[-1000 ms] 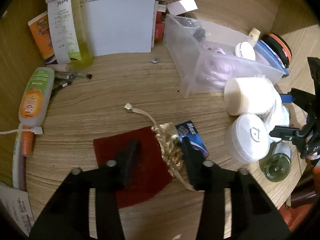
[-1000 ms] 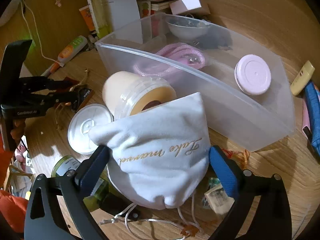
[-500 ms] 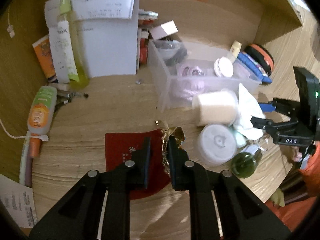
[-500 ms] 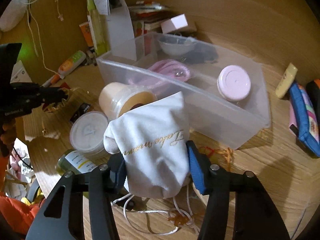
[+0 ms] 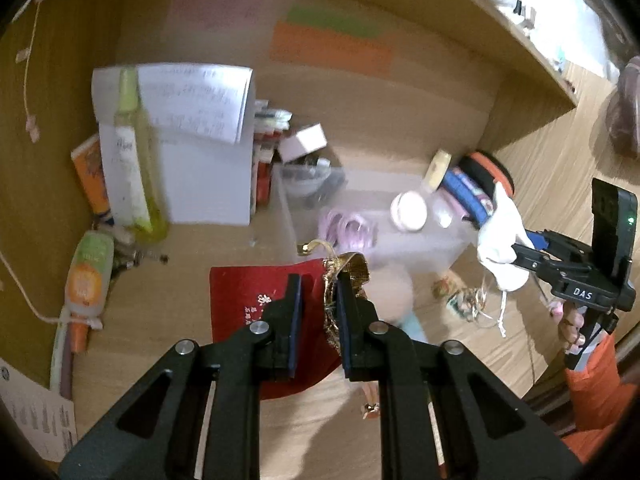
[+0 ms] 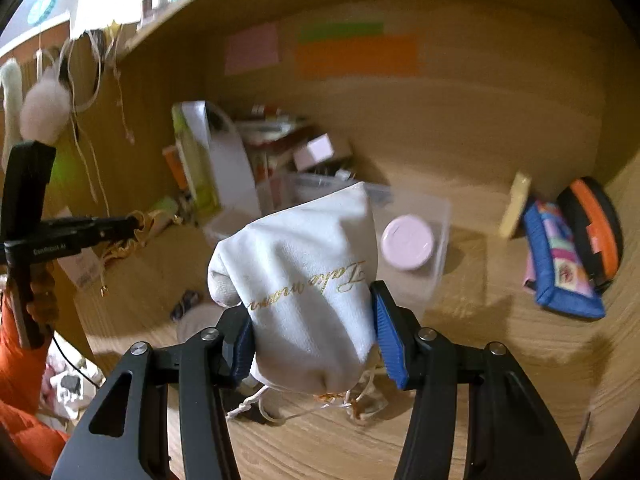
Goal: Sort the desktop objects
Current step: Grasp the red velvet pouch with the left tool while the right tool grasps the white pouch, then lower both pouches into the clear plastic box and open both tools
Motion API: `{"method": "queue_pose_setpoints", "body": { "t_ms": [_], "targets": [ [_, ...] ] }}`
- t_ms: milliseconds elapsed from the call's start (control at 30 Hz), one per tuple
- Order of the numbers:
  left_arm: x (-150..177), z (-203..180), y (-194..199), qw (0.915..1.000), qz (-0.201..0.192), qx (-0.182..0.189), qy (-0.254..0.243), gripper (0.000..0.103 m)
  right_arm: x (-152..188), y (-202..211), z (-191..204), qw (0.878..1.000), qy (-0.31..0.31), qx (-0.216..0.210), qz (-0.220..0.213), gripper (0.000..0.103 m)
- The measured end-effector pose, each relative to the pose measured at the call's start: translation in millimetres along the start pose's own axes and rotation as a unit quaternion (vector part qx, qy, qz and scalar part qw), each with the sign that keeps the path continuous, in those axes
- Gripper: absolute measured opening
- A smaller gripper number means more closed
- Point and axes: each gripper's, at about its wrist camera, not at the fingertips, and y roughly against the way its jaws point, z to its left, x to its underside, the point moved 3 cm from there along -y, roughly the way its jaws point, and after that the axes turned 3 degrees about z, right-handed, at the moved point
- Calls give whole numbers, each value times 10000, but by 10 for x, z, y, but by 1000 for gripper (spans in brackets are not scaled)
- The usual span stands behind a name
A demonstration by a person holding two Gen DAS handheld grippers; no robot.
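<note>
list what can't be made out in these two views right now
- Left wrist view: clear plastic bin contents, motion-blurred.
- Right wrist view: gold script on the white cloth pouch, partly folded away; the pouch hides the bin behind it.
- Left wrist view: red felt pouch print, behind the left hand-held gripper.

We see matt white cloth, the pouch [image 6: 304, 280] with shiny gold lettering, between the right claw [image 6: 314, 332]'s ribbed blue pads. Glittery gold fabric trims the matt red pouch [image 5: 256, 296] in the left claw [image 5: 318, 300]. Below them lies smooth wood-grain surface [image 6: 500, 360]; beyond them, a translucent plastic bin [image 6: 432, 256].
</note>
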Motion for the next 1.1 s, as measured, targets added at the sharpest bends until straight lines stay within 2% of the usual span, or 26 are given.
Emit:
{"method": "queue_pose_setpoints", "body": {
  "t_ms": [267,467,667,767,967,1100],
  "targets": [
    [-262,-238,18,9992,-300,207,-131,15,-199,259,-100,9986,-206,-8,-488,49],
    [-442,-397,-22,9984,-304,448,-153,15,-418,244,-77,9966,-180,35,-801,49],
    [-635,-478,-146,9988,-351,300,-162,15,-691,65,-109,9940,-367,-123,-1022,49],
    [-715,-465,-304,9989,-276,368,-89,15,-759,-92,-130,9943,-433,-160,-961,49],
    [-779,-391,-727,9988,21,462,138,15,-718,-505,-271,9944,-535,149,-899,49],
    [-799,-364,-1027,9986,281,416,186,15,-616,-881,-487,9955,-842,233,-356,49]
  ]
}}
